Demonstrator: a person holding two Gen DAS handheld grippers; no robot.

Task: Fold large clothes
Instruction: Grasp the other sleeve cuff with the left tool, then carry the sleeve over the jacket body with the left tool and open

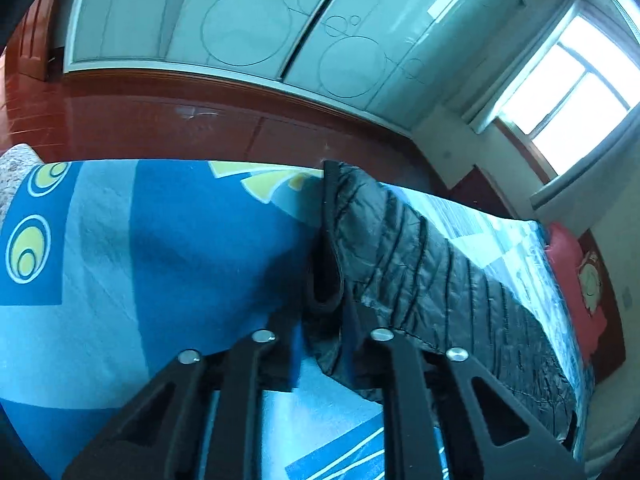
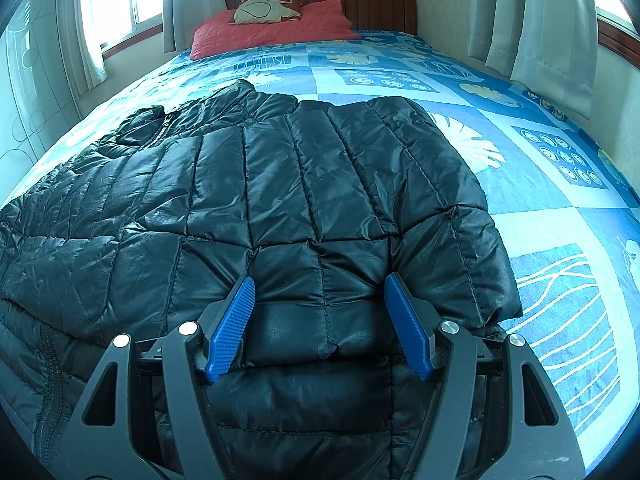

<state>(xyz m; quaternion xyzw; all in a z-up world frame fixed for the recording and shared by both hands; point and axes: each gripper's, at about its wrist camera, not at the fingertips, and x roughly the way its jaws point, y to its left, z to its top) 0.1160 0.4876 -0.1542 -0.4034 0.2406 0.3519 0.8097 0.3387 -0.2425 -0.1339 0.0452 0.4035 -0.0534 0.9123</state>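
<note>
Left wrist view: the left gripper is clenched on the jacket hem; its length runs away rightward. The right gripper straddles a sleeve, released.

blue patterned bedspread, red pillow, wooden headboard, curtains

The left claw points forward and downward, its jaws drawn together and pinching a dark folded edge of the jacket between them; the pads themselves are hidden by the fabric. The right claw also tilts downward, its blue pads standing well apart, with the jacket's puffy fabric bulging up between them.
</note>
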